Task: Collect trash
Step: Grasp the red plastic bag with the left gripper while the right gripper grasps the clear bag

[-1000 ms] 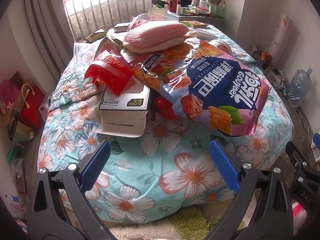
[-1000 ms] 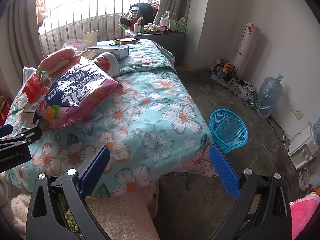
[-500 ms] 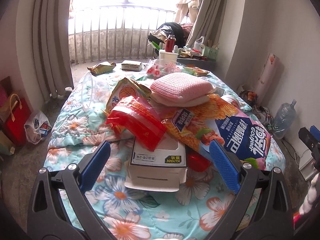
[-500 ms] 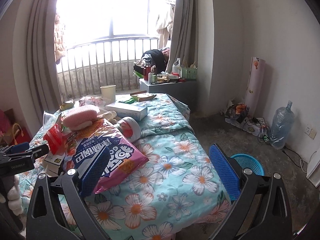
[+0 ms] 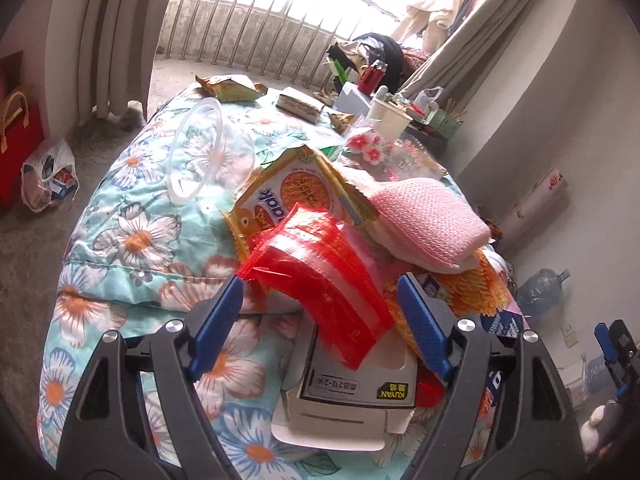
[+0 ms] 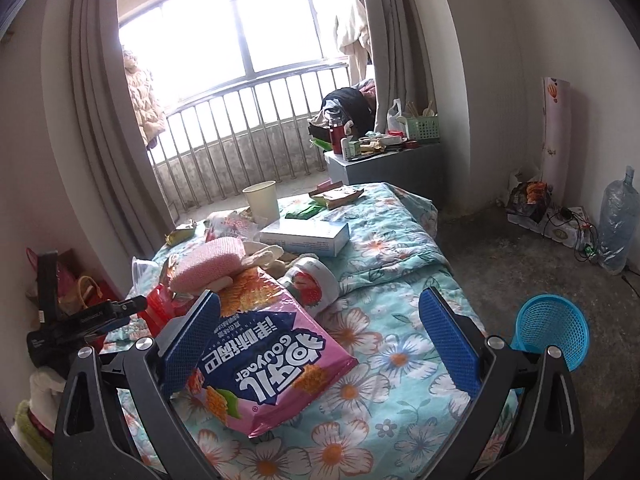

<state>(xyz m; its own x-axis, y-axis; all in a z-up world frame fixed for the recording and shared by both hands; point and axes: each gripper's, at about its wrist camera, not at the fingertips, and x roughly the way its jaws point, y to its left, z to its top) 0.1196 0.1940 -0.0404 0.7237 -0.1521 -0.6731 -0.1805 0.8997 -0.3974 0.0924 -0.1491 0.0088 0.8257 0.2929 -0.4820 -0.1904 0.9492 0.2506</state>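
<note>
A pile of trash lies on a floral bedspread [image 5: 132,240]. In the left wrist view my left gripper [image 5: 320,320] is open, its blue fingers on either side of a red plastic wrapper [image 5: 320,268] that rests on a white cardboard box [image 5: 352,392]. A yellow biscuit packet [image 5: 292,192] and a pink knitted item [image 5: 432,216] lie behind. In the right wrist view my right gripper [image 6: 320,344] is open and empty above a big pink and blue snack bag [image 6: 264,356]. A blue mesh waste basket [image 6: 552,332] stands on the floor at the right.
A clear plastic lid [image 5: 200,152], a paper cup [image 6: 262,200], a flat white box [image 6: 304,236] and more wrappers [image 5: 230,86] lie on the far bed. A cluttered grey cabinet [image 6: 384,160] stands by the window. A water bottle [image 6: 616,224] and cables are at the right wall.
Both grippers have moved forward over the bed. The left one has come close to the red wrapper, now between its fingers. The right one has come over the snack bag.
</note>
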